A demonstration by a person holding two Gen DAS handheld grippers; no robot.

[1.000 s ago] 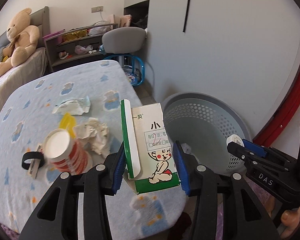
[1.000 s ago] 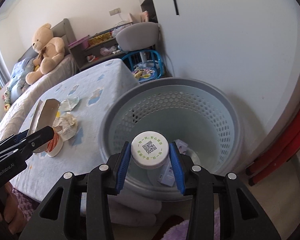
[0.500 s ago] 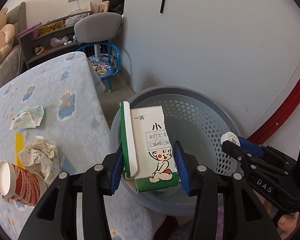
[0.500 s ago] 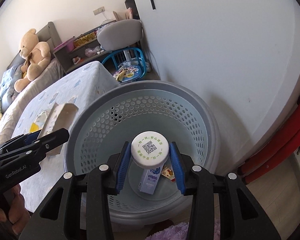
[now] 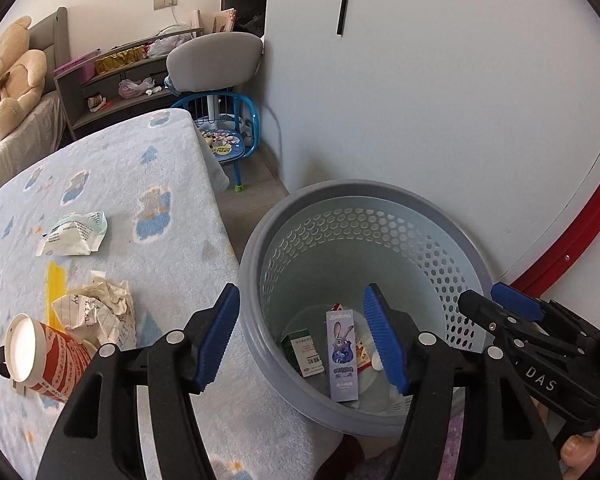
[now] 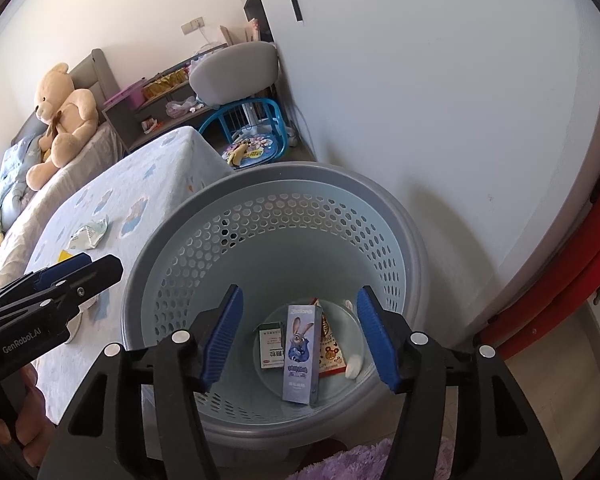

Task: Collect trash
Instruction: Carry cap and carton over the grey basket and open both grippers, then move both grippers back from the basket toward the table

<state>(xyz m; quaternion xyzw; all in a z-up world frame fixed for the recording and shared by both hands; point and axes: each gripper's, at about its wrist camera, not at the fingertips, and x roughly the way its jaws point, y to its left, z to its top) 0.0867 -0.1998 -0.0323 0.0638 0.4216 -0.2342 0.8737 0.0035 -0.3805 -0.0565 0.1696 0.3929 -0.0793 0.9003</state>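
Moved: the green and white carton and the white cap were in the claws before. Both claws have just been opening, and now nothing is between them.
Left claw (image 5: 302,336): wide, over the grey basket (image 5: 452,240).
Right claw (image 6: 298,334): wide, over the basket too.
In the basket: blue bunny box (image 6: 300,354), green box (image 6: 271,344), white cap (image 6: 354,366).
On the blanket table (image 5: 140,184): paper cup (image 5: 40,360), crumpled paper (image 5: 100,312), torn wrapper (image 5: 74,234).

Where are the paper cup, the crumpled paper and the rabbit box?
paper cup (image 5: 22,350), left wrist view, on its white rim opening
crumpled paper (image 5: 100,310), left wrist view, on its middle
rabbit box (image 6: 300,350), right wrist view, on its printed front
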